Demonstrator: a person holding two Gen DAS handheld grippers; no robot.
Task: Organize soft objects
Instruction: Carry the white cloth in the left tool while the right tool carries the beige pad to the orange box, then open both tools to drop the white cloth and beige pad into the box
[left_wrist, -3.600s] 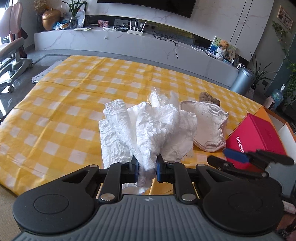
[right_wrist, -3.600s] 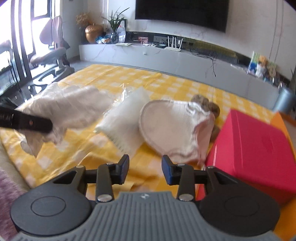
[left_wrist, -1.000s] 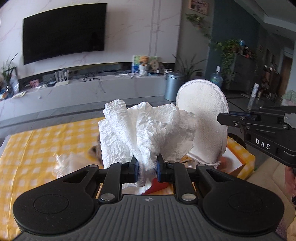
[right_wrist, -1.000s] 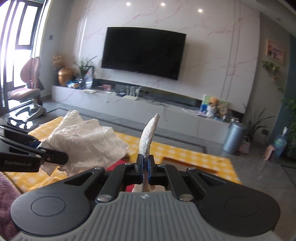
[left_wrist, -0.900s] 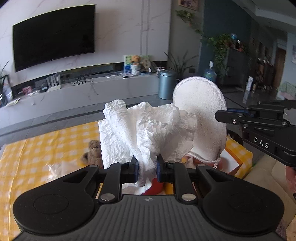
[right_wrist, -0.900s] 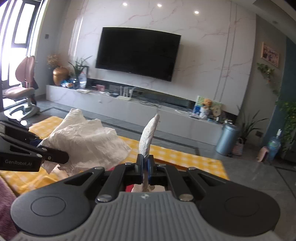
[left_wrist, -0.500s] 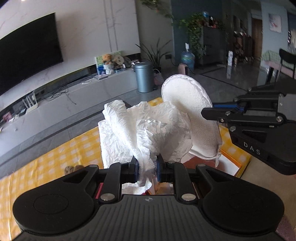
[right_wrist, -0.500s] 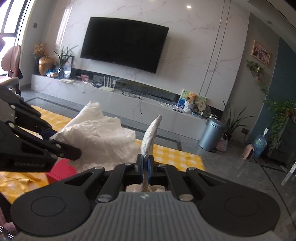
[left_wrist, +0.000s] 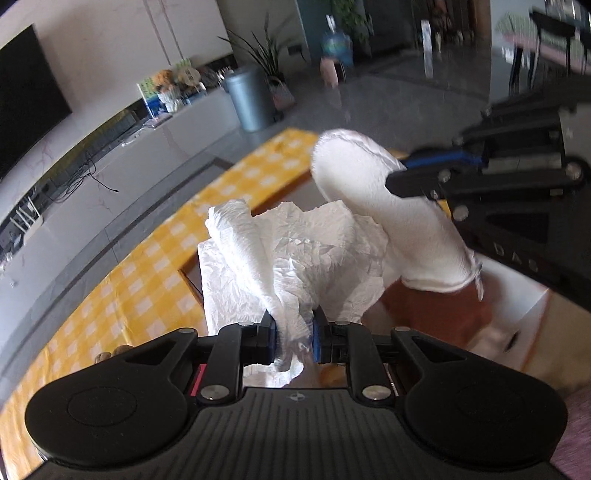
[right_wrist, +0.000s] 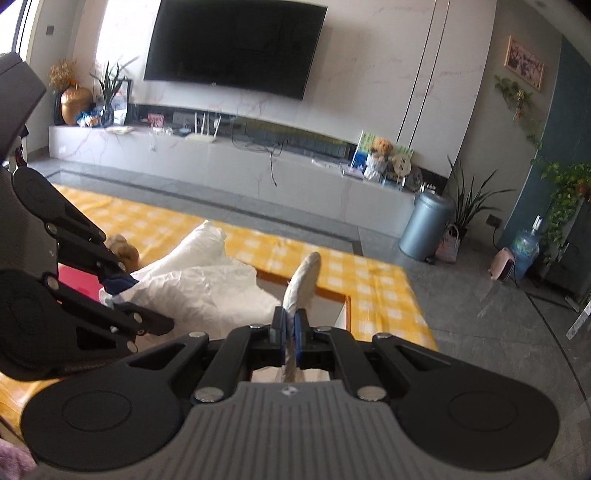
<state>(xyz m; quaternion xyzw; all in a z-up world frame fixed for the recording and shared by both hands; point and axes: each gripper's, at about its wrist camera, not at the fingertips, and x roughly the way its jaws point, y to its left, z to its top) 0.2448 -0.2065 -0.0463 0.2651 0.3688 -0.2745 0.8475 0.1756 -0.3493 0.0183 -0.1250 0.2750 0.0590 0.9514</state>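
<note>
My left gripper (left_wrist: 293, 339) is shut on a crumpled white paper-like sheet (left_wrist: 295, 258), which bunches up in front of it. My right gripper (right_wrist: 291, 332) is shut on a round white terry pad (right_wrist: 303, 284), seen edge-on there. In the left wrist view the pad (left_wrist: 388, 206) shows its flat face, pinched by the right gripper (left_wrist: 400, 171) coming in from the right. Both hang over an open orange box (right_wrist: 332, 291) at the end of the yellow checked cloth (right_wrist: 332, 264). From the right wrist, the left gripper (right_wrist: 144, 295) and its sheet (right_wrist: 207, 291) sit close on the left.
A brown plush toy (right_wrist: 122, 247) and a red box (right_wrist: 74, 277) lie on the cloth to the left. The orange box's white inner wall (left_wrist: 517, 306) is at lower right. Beyond the cloth are grey floor, a metal bin (right_wrist: 424, 229) and a long TV bench (right_wrist: 221, 158).
Both grippers have swung right and lowered, still holding the sheet and the pad. The open orange box has come in beneath them, and the left view has rolled.
</note>
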